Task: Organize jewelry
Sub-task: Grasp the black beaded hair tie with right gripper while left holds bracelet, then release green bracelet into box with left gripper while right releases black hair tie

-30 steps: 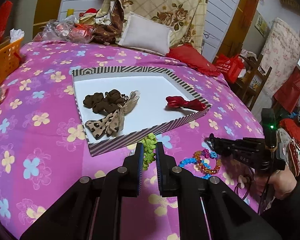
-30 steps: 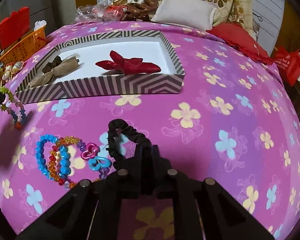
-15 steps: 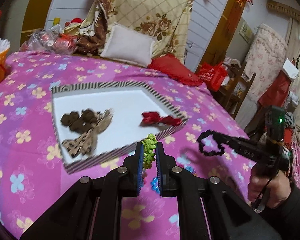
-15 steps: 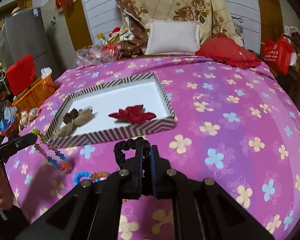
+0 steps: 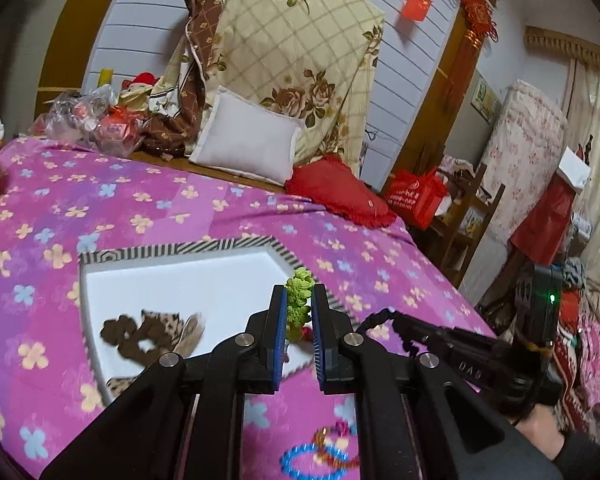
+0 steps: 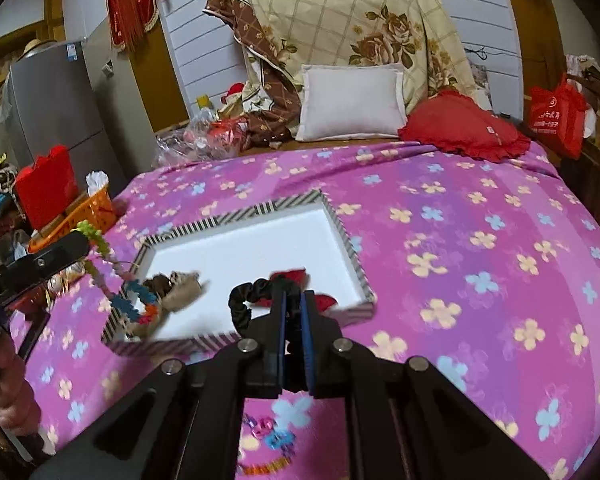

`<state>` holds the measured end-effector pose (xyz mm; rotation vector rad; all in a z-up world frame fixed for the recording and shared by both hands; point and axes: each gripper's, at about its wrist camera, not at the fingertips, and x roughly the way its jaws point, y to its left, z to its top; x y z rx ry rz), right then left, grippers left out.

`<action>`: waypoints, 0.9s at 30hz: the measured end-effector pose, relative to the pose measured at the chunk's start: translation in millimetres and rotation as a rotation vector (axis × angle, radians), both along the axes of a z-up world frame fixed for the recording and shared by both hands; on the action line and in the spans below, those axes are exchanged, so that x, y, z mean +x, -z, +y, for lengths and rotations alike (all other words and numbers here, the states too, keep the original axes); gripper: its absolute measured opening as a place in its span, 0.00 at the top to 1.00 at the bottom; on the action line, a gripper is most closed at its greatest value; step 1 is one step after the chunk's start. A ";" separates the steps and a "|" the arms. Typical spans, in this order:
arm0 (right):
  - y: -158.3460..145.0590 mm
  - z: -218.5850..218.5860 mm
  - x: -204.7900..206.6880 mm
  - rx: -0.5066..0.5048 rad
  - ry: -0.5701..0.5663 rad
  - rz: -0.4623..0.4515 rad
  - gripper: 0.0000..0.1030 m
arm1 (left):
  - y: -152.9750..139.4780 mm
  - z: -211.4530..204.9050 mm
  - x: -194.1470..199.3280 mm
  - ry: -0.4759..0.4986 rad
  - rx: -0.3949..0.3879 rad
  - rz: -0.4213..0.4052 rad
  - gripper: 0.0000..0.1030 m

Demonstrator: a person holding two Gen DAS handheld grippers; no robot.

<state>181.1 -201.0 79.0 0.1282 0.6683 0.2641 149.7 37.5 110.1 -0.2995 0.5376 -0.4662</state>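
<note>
Flanking striped tray point(image 6: 350, 236); orange basket point(image 6: 82, 216)

We see the tray point(image 6: 342, 232) lying on the bed point(image 6: 480, 248), toward its left side in the right wrist view. In the tray, a bow point(image 6: 184, 286) lies at the left and another hair piece point(image 6: 296, 276) at the right. Behind the tray, at the head of the bed, a small pillow point(image 6: 352, 100) leans before a big folded quilt point(image 6: 340, 12), with a cushion point(image 6: 464, 124) to its right. A basket point(image 6: 80, 216) sits left of the bed. On the bed before the tray lies a bead bracelet point(image 5: 316, 456). Our left tool point(image 5: 299, 308) holds a bead string point(image 5: 298, 304) above the tray's near edge; our right tool point(image 6: 294, 312) holds a scrunchie point(image 6: 246, 300) over the tray.
</note>
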 end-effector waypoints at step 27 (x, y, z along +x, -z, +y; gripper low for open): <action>63.3 46.4 79.6 0.122 -0.009 0.112 0.93 | 85.1 1.9 51.3 -0.112 0.167 0.240 0.91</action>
